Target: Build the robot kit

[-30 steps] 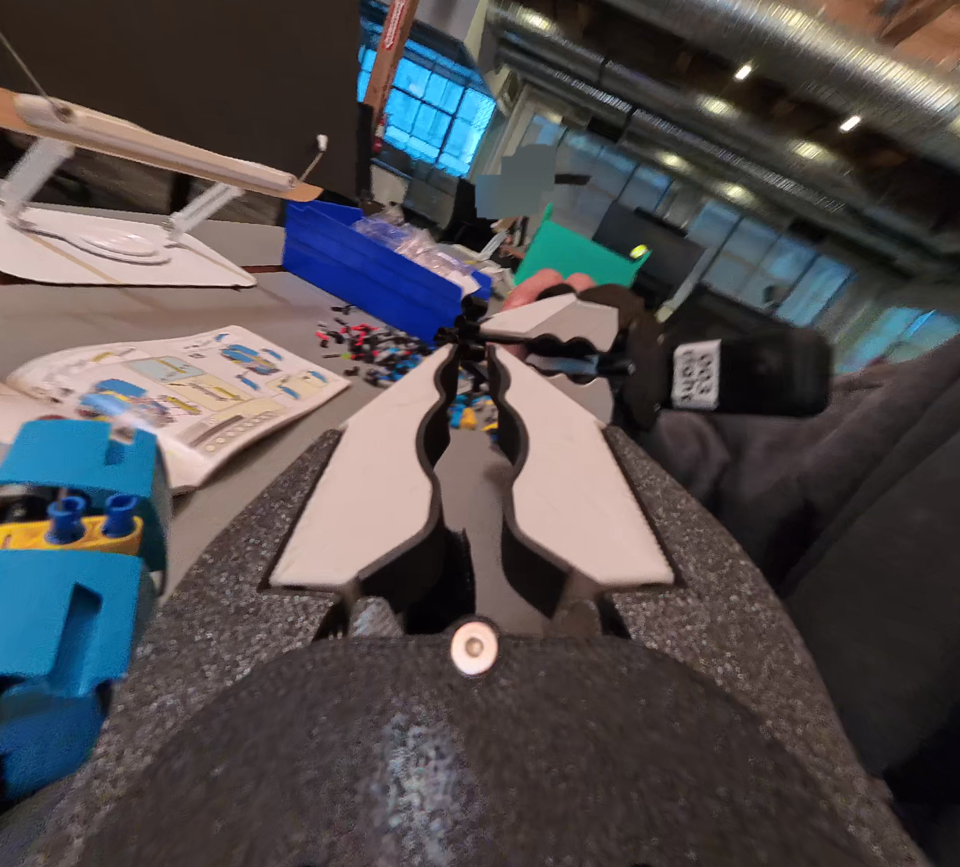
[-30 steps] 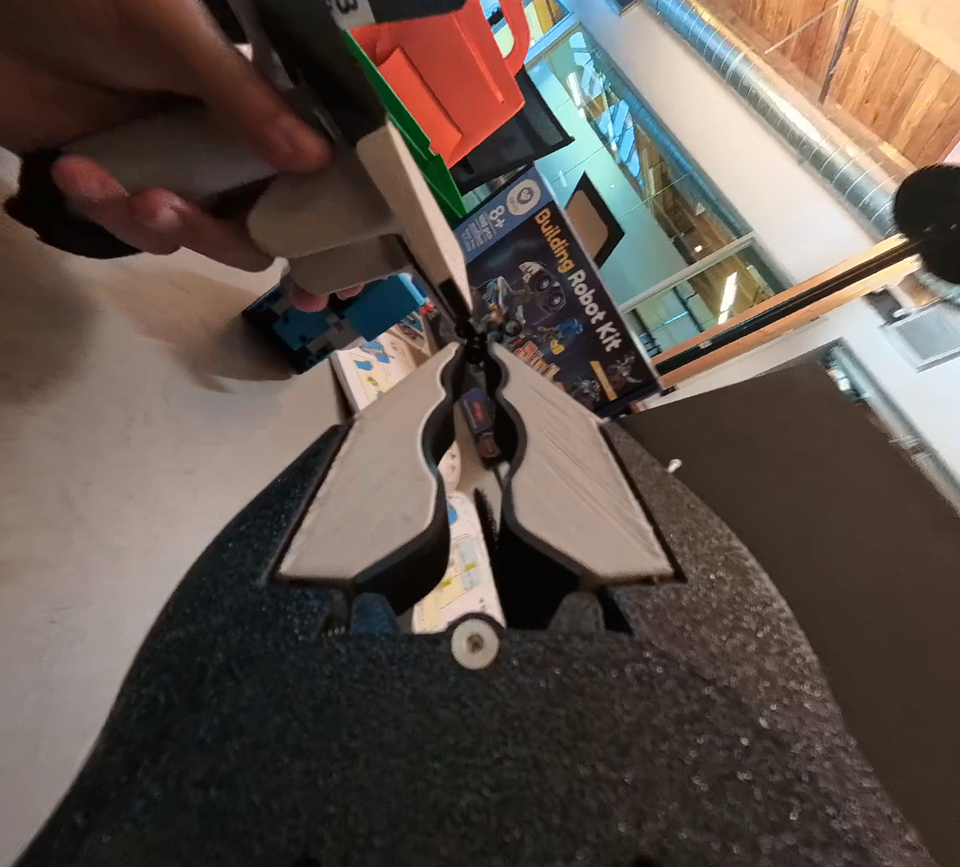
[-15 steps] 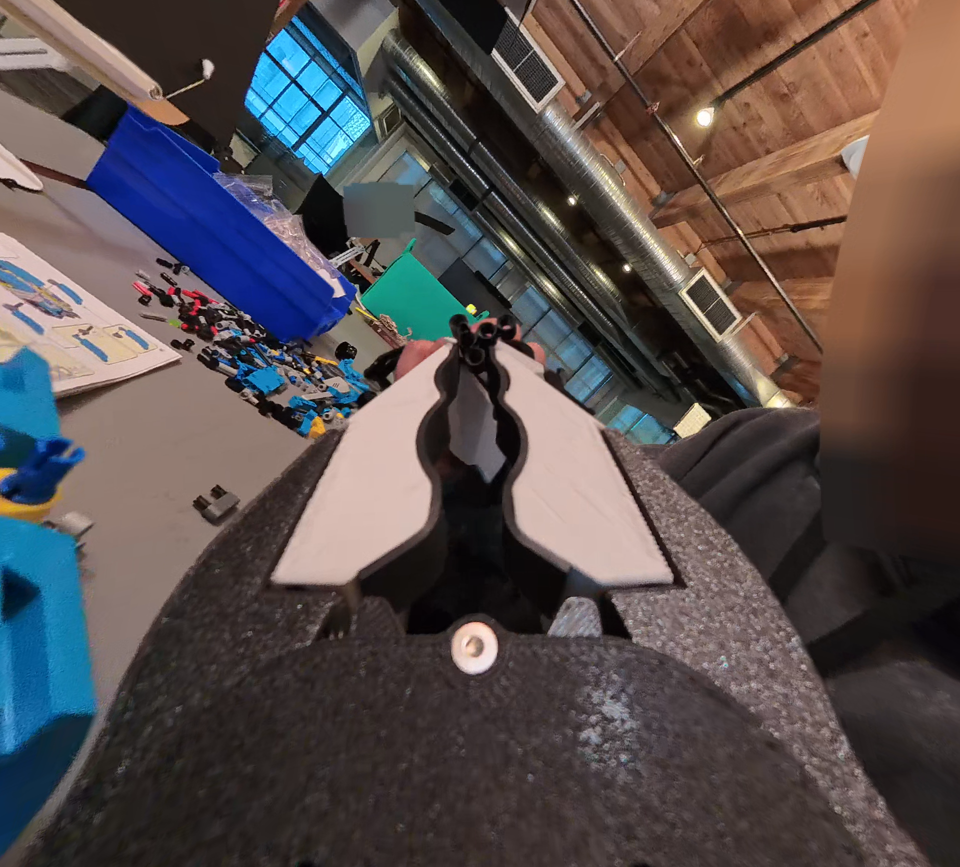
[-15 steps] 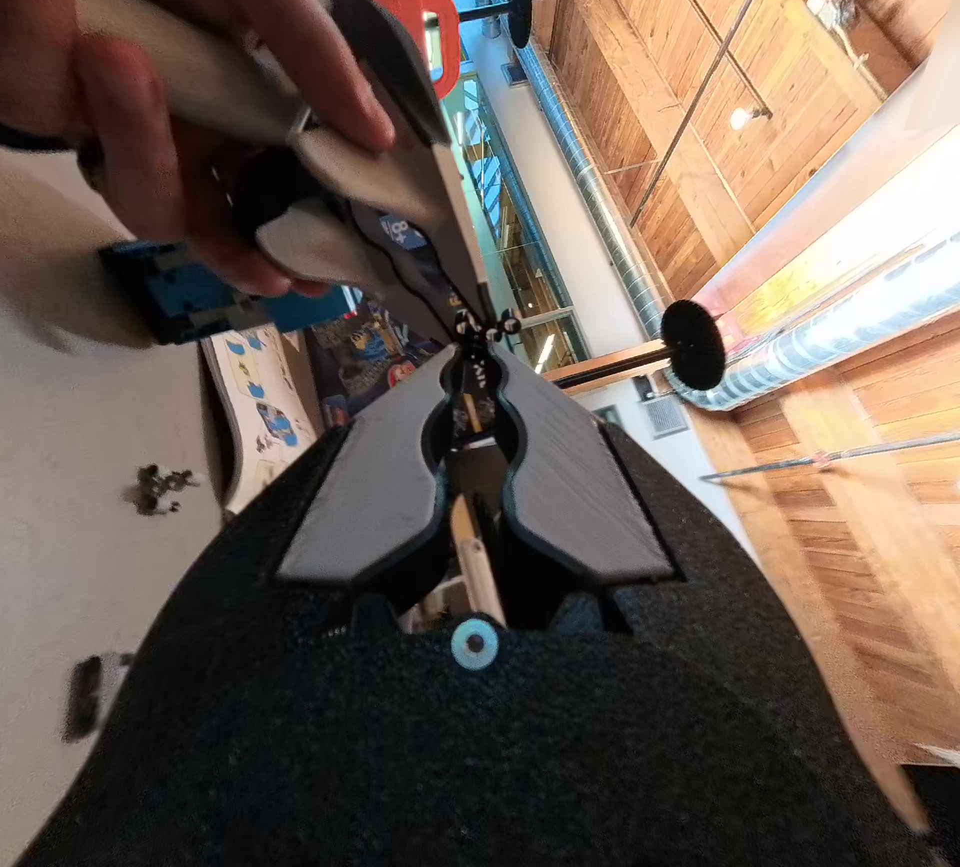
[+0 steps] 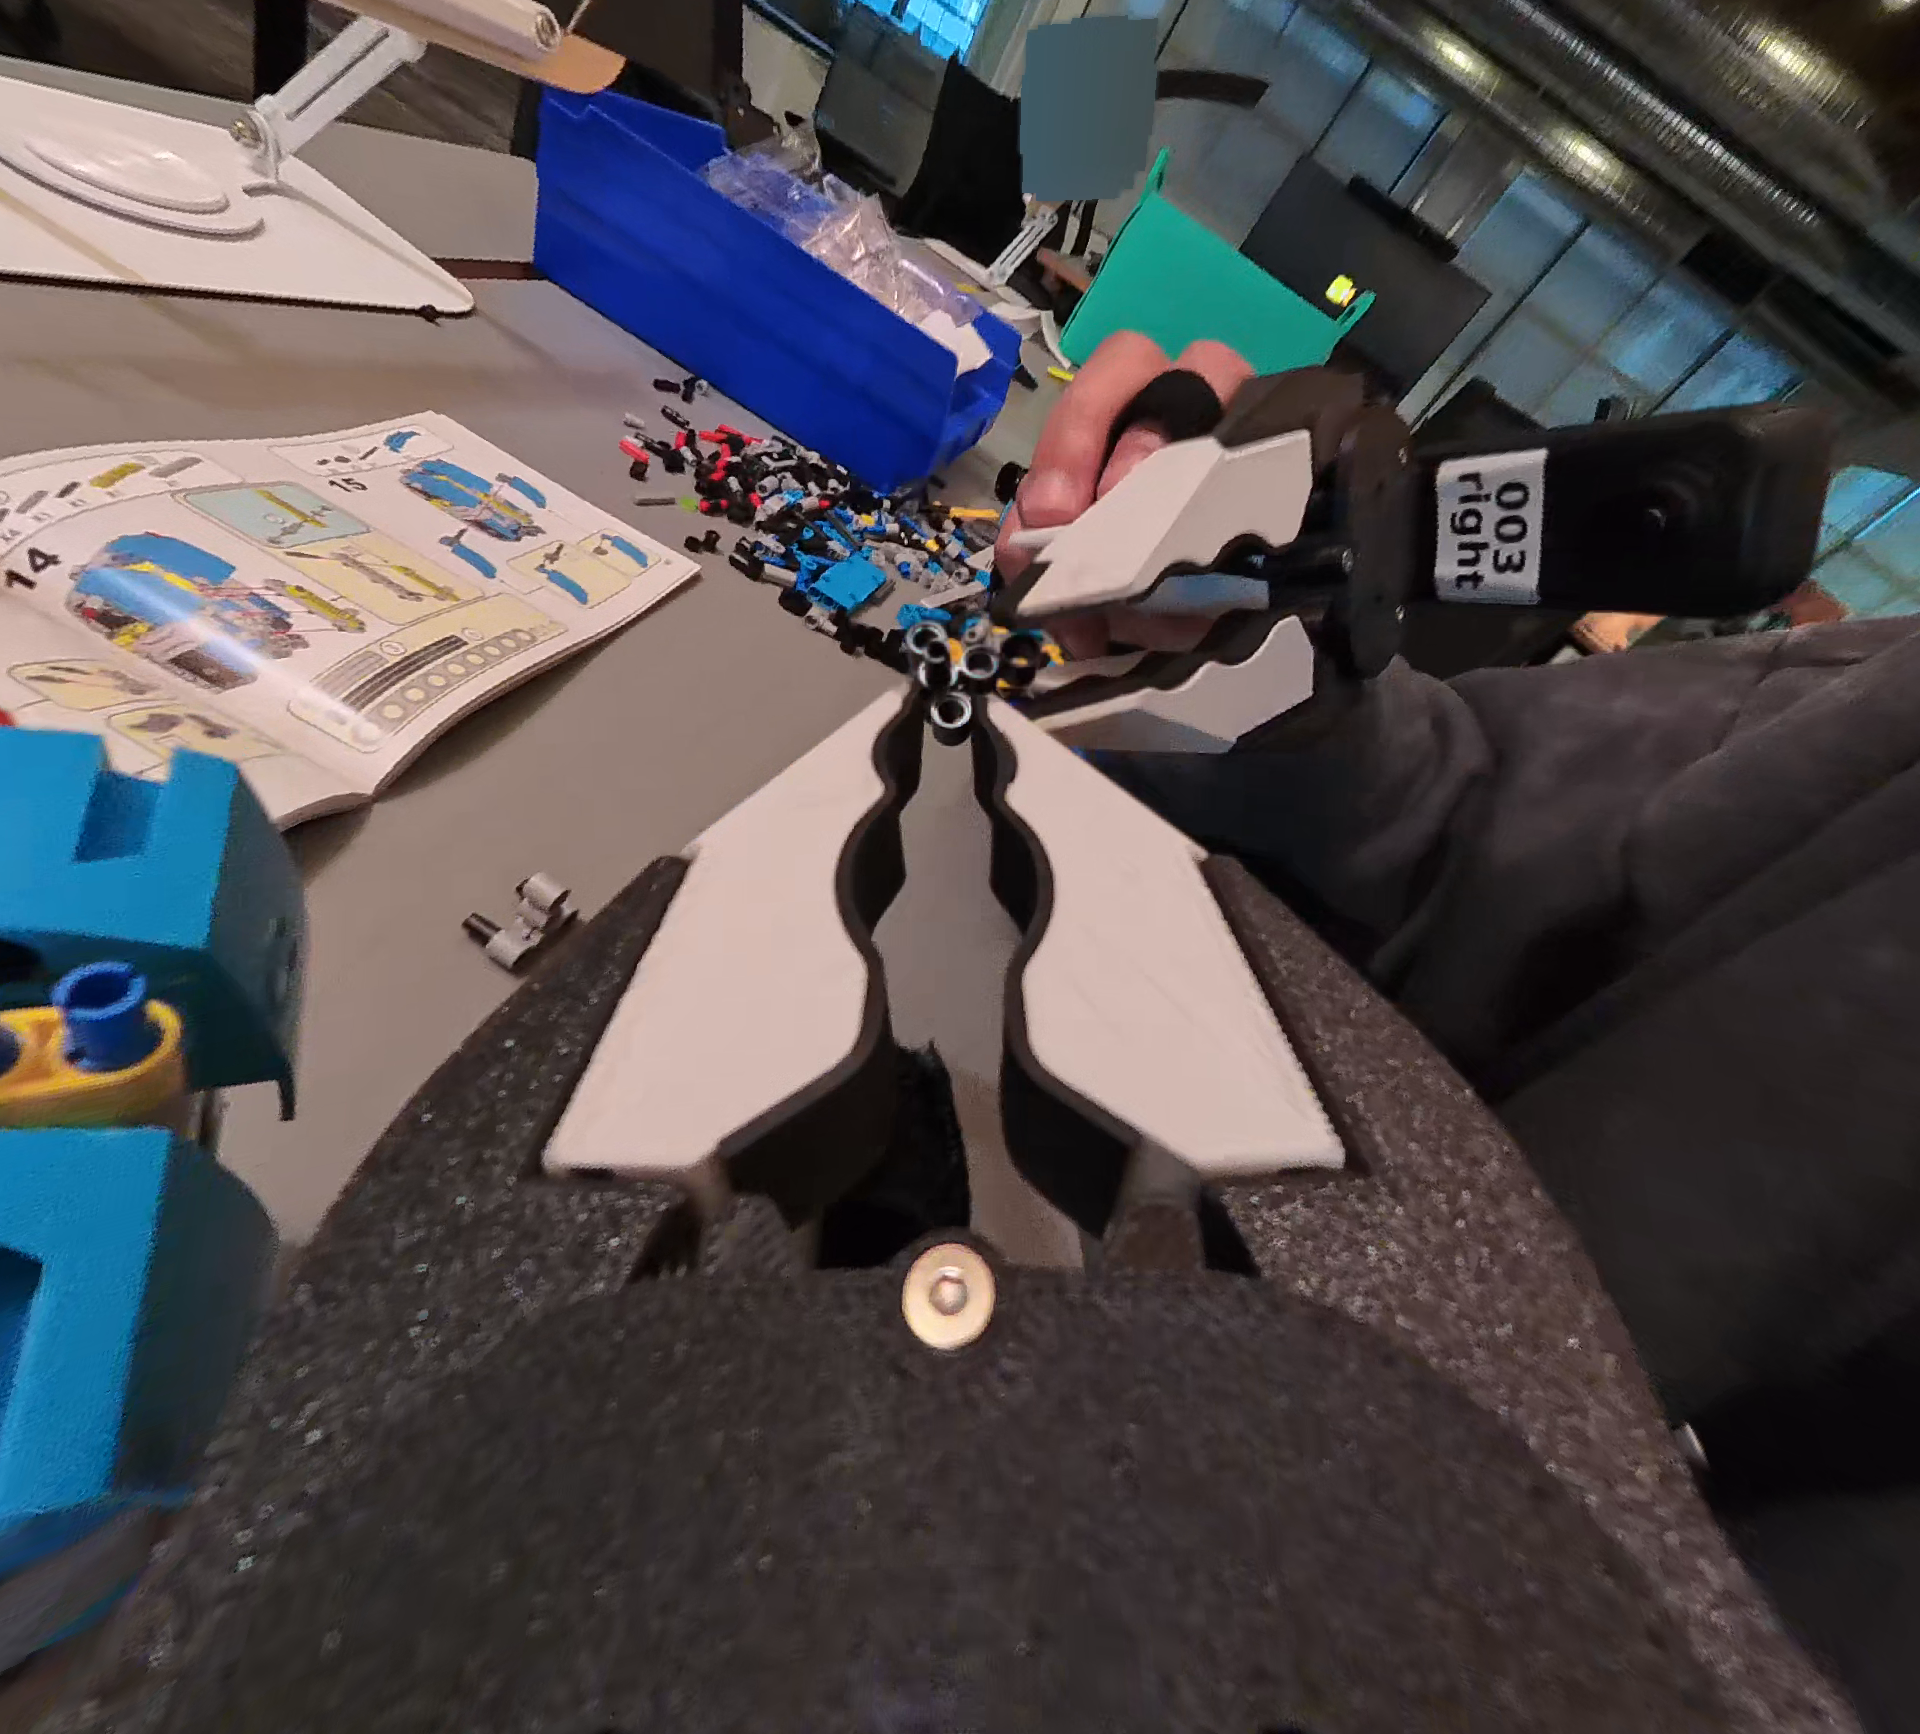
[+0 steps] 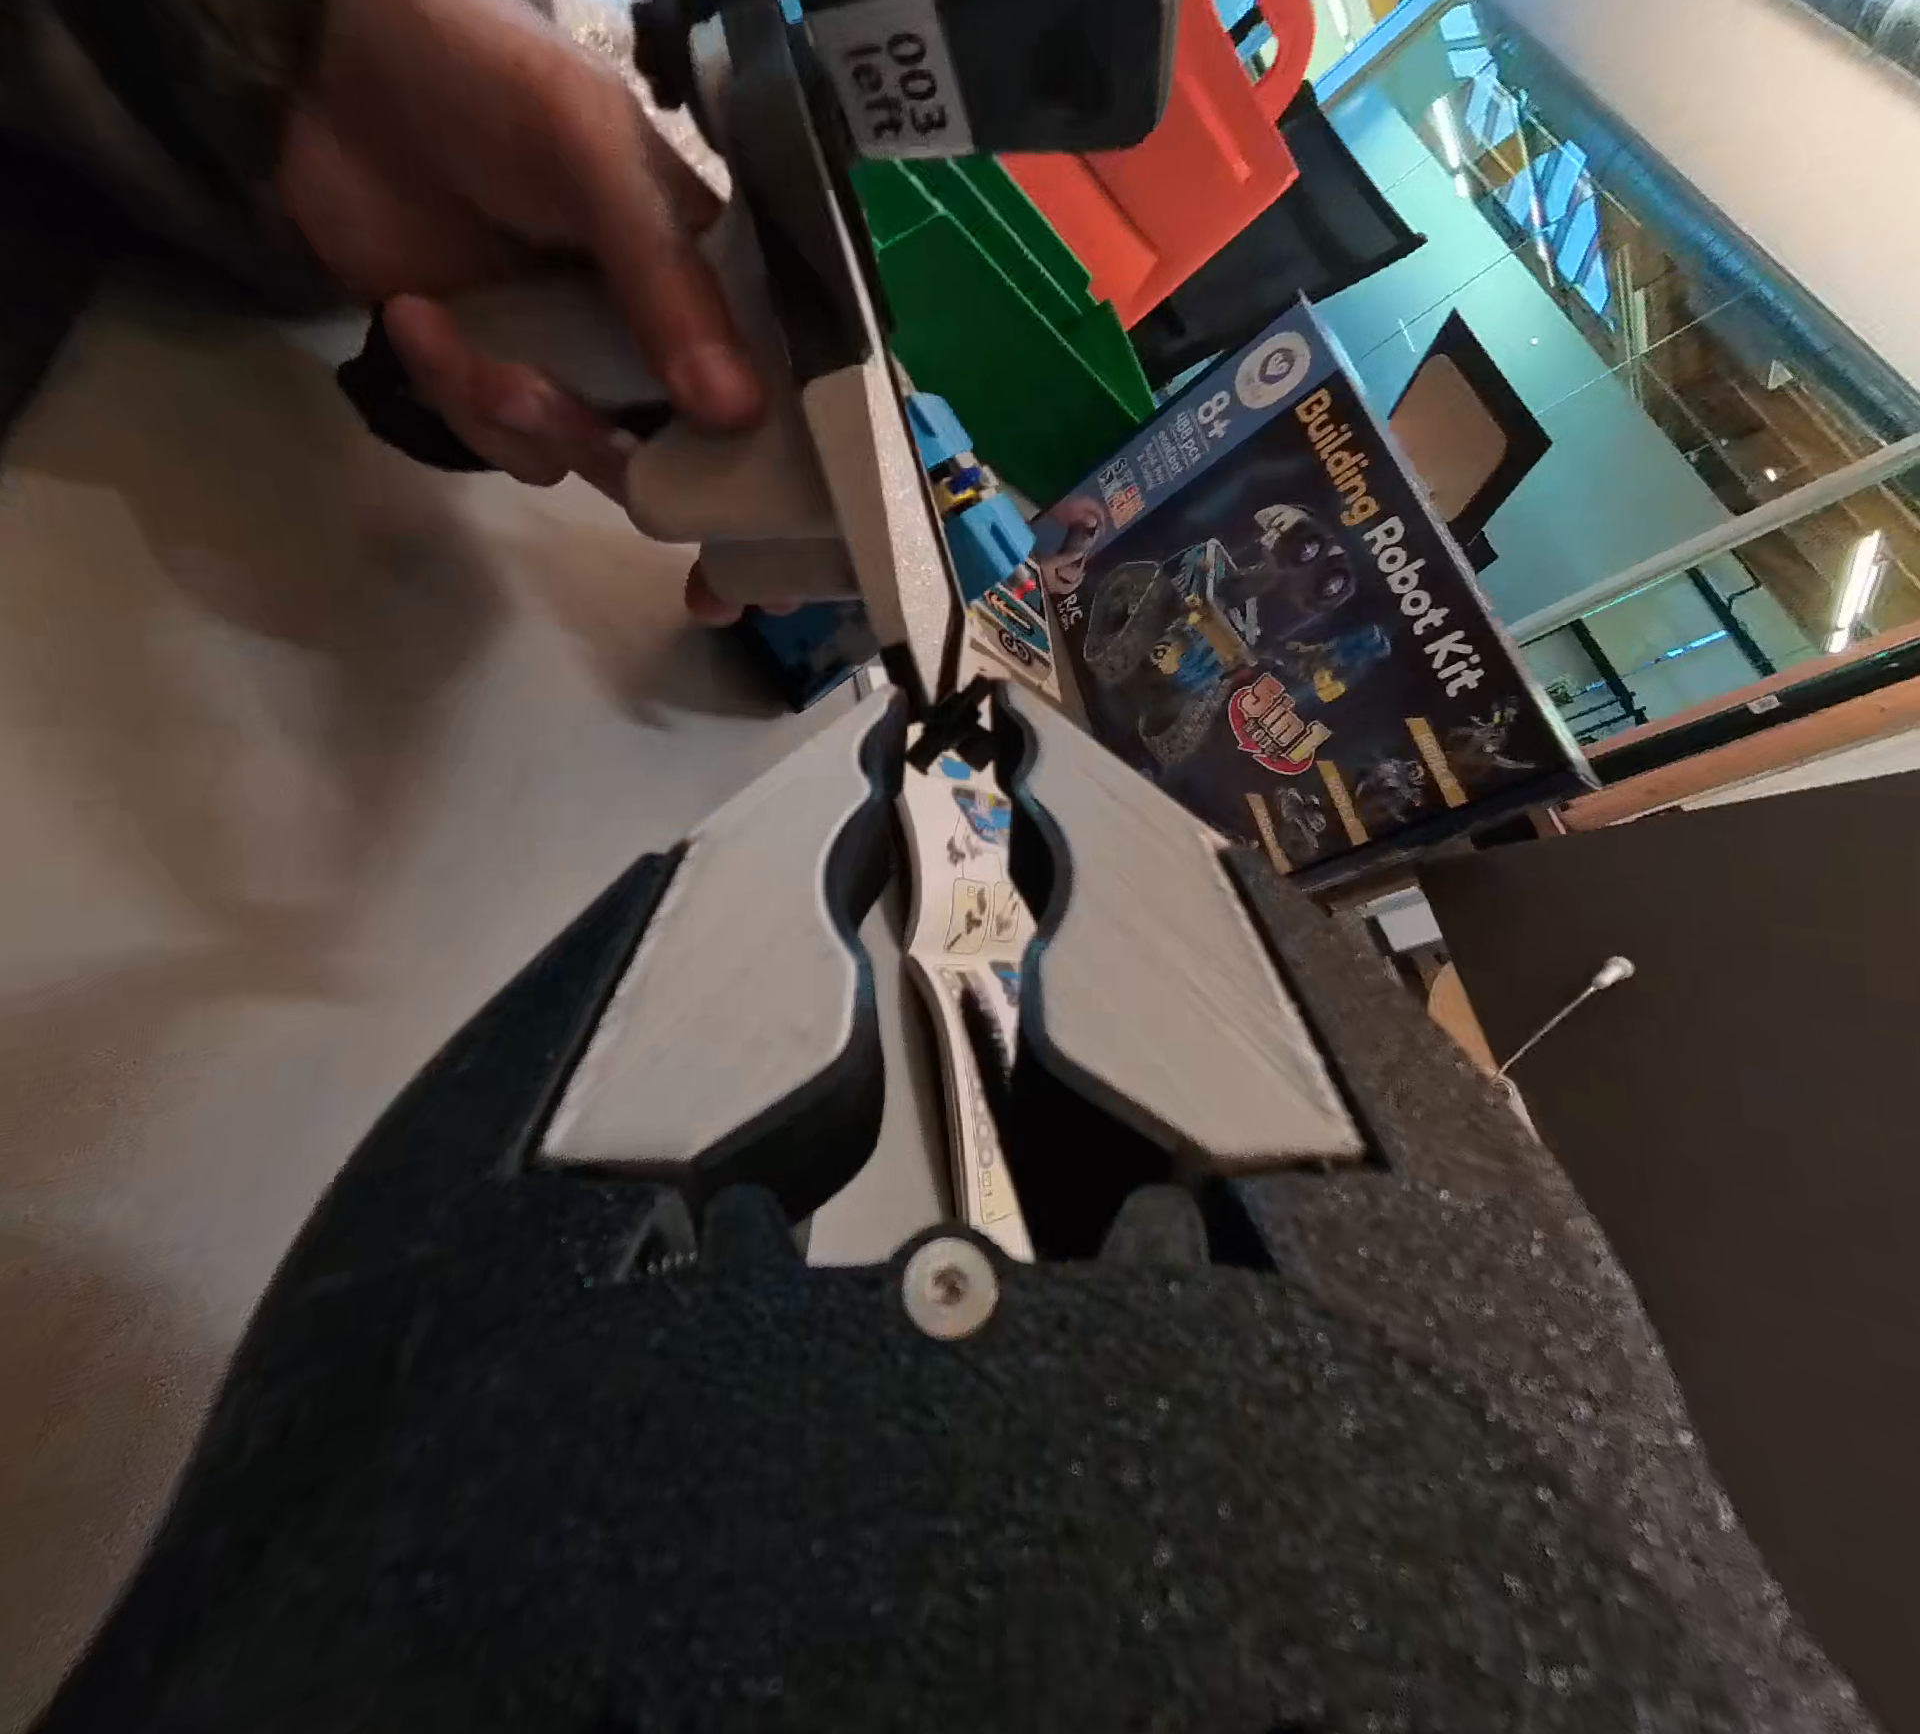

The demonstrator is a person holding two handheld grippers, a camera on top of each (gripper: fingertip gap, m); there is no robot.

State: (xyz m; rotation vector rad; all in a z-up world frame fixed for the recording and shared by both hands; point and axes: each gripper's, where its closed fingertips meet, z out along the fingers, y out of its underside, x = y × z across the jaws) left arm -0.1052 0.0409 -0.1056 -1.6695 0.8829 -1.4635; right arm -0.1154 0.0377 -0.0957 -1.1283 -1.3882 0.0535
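Observation:
My left gripper [image 5: 948, 710] is shut on a small black connector piece [image 5: 951, 661] with round holes, held above the grey table [image 5: 623, 749]. My right gripper [image 6: 948, 705] is shut on the same black piece [image 6: 943, 726]. The two grippers meet tip to tip. The right gripper shows in the left wrist view [image 5: 1016, 645], coming in from the right in a hand [image 5: 1081, 458]. The left gripper shows in the right wrist view [image 6: 928, 682], coming down from above in a hand [image 6: 499, 230].
An open instruction booklet [image 5: 312, 583], a pile of small parts [image 5: 821, 531], a blue bin [image 5: 748, 282] and a loose grey piece [image 5: 525, 921] are on the table. A blue model [image 5: 114, 957] stands at the left. A kit box [image 6: 1299, 604], green bin [image 6: 987, 313] and orange bin [image 6: 1122, 74] stand behind. My two grippers' fingertips are within a few centimetres of each other.
Half a second ago both grippers were tilted up toward the ceiling; now they are lowered back toward the table. They have stayed tip to tip on the black piece.

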